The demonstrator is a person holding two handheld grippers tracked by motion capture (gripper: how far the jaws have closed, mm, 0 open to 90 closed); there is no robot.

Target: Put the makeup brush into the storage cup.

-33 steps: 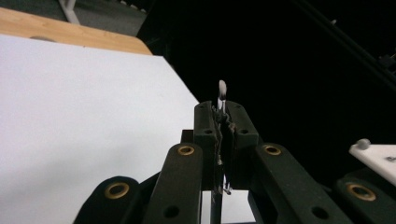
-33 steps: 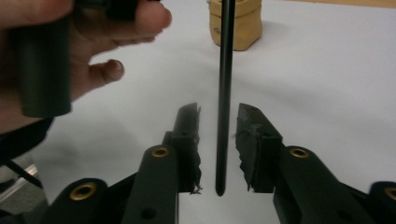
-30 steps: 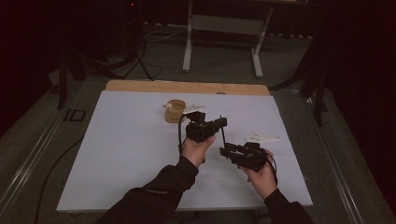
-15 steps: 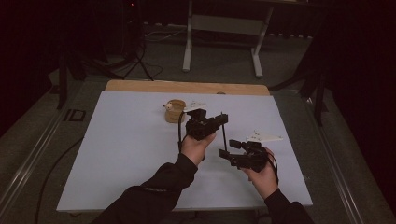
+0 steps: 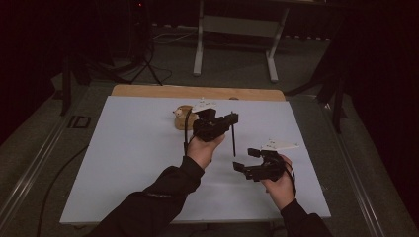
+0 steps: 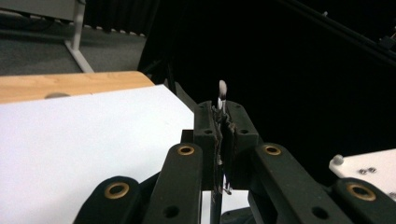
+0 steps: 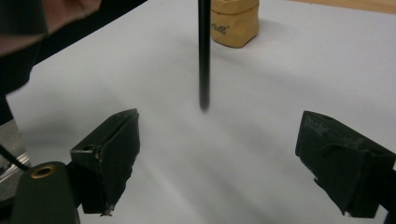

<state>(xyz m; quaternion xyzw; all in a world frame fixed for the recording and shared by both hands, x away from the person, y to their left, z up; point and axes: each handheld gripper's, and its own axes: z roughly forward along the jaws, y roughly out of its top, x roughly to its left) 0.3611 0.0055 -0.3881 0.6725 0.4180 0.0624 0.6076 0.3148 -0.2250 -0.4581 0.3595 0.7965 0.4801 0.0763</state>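
A thin black stick [image 5: 233,140] with a pale tip [image 6: 222,88] hangs upright above the white table sheet [image 5: 123,163]. My left gripper [image 5: 231,118] is shut on its upper part, with the pale tip poking out above the closed jaws of the left gripper [image 6: 222,116]. My right gripper [image 5: 246,160] sits lower and to the right. Its jaws have just been opening and stand wide apart. In the right gripper view the stick [image 7: 204,60] dangles beyond my right gripper [image 7: 219,126], with nothing between the pads.
A small tan pouch [image 5: 182,117] stands on the sheet behind the left hand, and the same pouch [image 7: 233,21] sits past the stick. A wooden board edge [image 5: 197,92] runs along the far side. Metal stand legs [image 5: 198,49] rise on the floor beyond.
The right gripper's jaws have spread apart and let go of the stick's lower end. The left hand has risen a little, lifting the stick with it.
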